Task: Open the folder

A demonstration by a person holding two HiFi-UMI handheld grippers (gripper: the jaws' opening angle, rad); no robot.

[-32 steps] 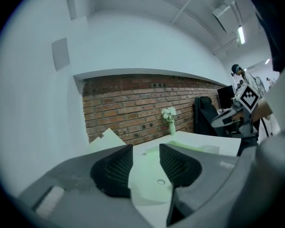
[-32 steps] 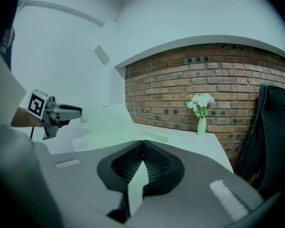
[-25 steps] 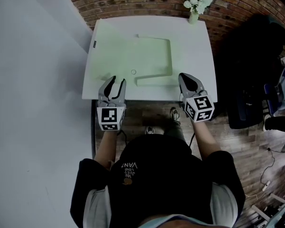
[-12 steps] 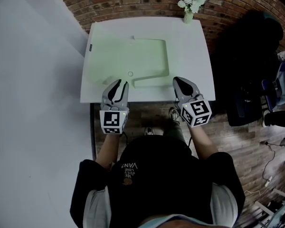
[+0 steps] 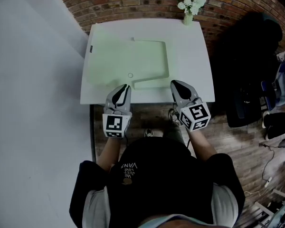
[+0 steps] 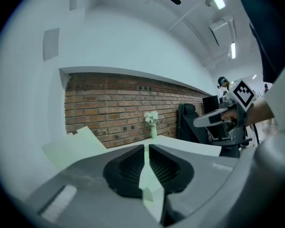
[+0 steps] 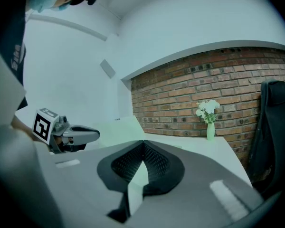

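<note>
Pale-green folder lies on the white bench. At its near edge, the left gripper has just been closing to an empty slit and the right gripper is closed on nothing. Jaws this narrow could shove the folder rather than catch its cover.

Both forearms, left and right, reach forward from the torso, roughly parallel and slightly spread. The left gripper points ahead and a little downward, its marker cube facing up. Its jaws have just been closing and now stand nearly together, with a narrow slit left and nothing pinched between the ribbed pads. The right gripper, angled slightly inward with its marker cube tilted outward, has its jaws meeting at the tips and holds nothing. The two grippers are level with each other and well apart.
</note>
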